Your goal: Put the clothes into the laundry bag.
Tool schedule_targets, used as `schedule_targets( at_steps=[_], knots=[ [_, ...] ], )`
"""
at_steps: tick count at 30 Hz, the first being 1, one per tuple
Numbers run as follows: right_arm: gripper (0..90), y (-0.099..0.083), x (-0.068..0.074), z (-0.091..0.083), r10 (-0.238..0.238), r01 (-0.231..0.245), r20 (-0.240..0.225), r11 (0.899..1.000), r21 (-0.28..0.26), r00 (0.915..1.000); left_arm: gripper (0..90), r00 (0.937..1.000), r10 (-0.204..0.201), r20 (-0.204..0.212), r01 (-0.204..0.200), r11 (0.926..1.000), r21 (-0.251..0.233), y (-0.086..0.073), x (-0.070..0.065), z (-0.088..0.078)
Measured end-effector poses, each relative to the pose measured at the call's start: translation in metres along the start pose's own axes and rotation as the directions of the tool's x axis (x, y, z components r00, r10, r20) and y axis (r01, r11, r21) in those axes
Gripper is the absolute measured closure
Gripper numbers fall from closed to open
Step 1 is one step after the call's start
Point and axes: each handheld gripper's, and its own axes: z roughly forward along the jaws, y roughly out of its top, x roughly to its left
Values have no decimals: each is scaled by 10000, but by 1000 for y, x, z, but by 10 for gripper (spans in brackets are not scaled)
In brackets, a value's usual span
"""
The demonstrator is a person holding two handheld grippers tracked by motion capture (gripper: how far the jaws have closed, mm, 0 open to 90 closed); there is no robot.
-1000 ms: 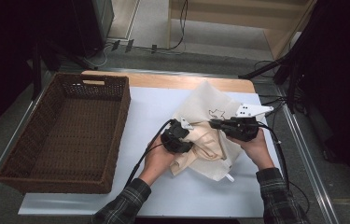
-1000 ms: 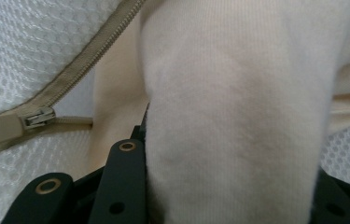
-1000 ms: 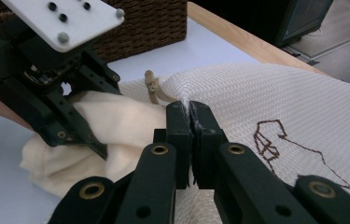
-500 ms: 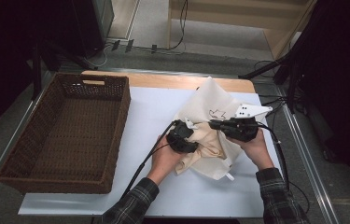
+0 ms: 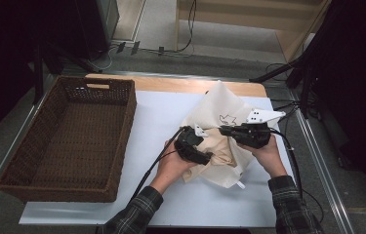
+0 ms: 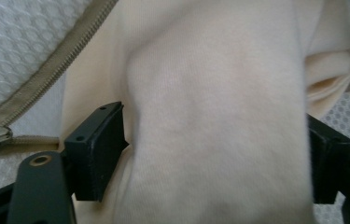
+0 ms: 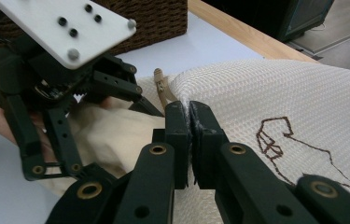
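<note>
A white mesh bag with a brown line drawing lies on the table, its zipper undone. My right gripper is shut on the bag's edge and holds it raised; the jaws meet on the mesh. A cream garment sits in the bag's mouth. My left gripper reaches into it from the left. Its jaws have just been opening and stand wide, with a thick fold of the cream cloth between them, loosely. The left gripper also shows beside the garment.
A large brown wicker basket stands at the left of the white table cover. Cables trail from both grippers toward the front edge. Metal rails run along both sides of the table.
The left gripper's jaws have spread apart around the cream cloth and sit a touch further into the bag's mouth. The right gripper keeps the bag edge raised as before.
</note>
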Motion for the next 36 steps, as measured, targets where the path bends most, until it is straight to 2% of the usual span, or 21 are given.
schedule_targets(
  at_steps=[4, 12, 16, 21, 27, 33, 36],
  knots=[
    [874, -1, -1, 0, 43, -43, -38, 10000, 20, 10000, 158, 9999, 146, 29, -146, 9997, -200, 1, -2, -12],
    [871, -2, -2, -1, 86, -85, -53, 10000, 43, 9999, 148, 9993, 289, 217, -281, 9989, -373, -4, -1, -45],
    [871, -3, -2, -1, 148, -147, -47, 9998, 91, 9999, 149, 9990, 401, 213, -390, 9980, -504, -13, 3, -61],
    [869, -3, -3, 0, 196, -195, -83, 9997, 118, 9998, 153, 9987, 345, 368, -314, 9961, -822, -27, 11, -75],
    [868, -3, -3, 0, 206, -205, -112, 9997, 128, 9997, 147, 9981, 357, 507, -319, 9969, -725, -50, 15, -80],
    [868, -4, -2, -1, 168, -167, -110, 9998, 111, 9998, 136, 9986, 267, 466, -254, 9993, -292, -65, 20, -72],
    [867, -4, -2, -1, 191, -189, -123, 9998, 110, 9997, 139, 9986, 200, 500, -188, 9995, -243, -69, 24, -67]
  ],
)
